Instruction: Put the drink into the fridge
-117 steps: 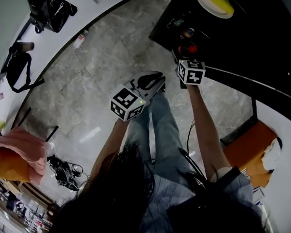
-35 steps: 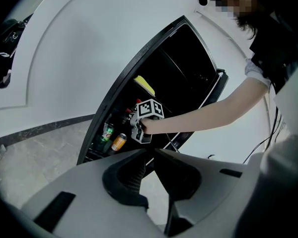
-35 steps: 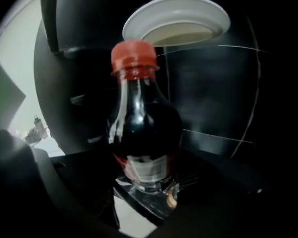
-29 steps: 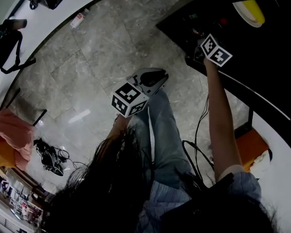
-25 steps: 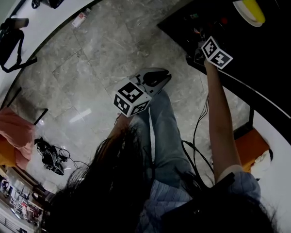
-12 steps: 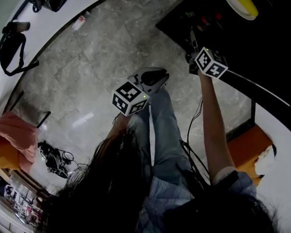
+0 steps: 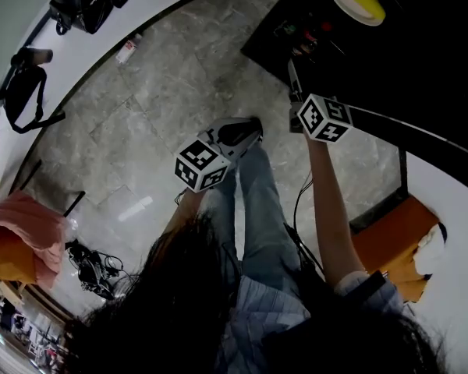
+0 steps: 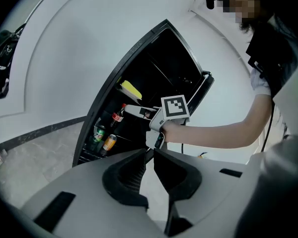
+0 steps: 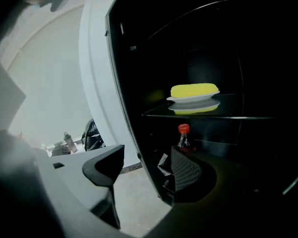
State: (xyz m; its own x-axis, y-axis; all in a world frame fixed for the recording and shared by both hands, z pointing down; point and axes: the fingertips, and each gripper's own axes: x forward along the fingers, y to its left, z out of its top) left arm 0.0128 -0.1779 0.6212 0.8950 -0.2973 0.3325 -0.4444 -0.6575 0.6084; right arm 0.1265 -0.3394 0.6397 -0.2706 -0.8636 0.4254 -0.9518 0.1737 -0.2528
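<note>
Back from the fridge since a second ago, right gripper hangs spread and empty before the bottle standing inside under the shelf (plate above), left gripper nearly closed, empty.

Fridge is standing wide open with the door swung clear, so the right gripper is getting free passage in; the glass shelf with its plate is capping the gap overhead; the cola bottle is blocking just past the jaws; cans are crowding the lower rack.
</note>
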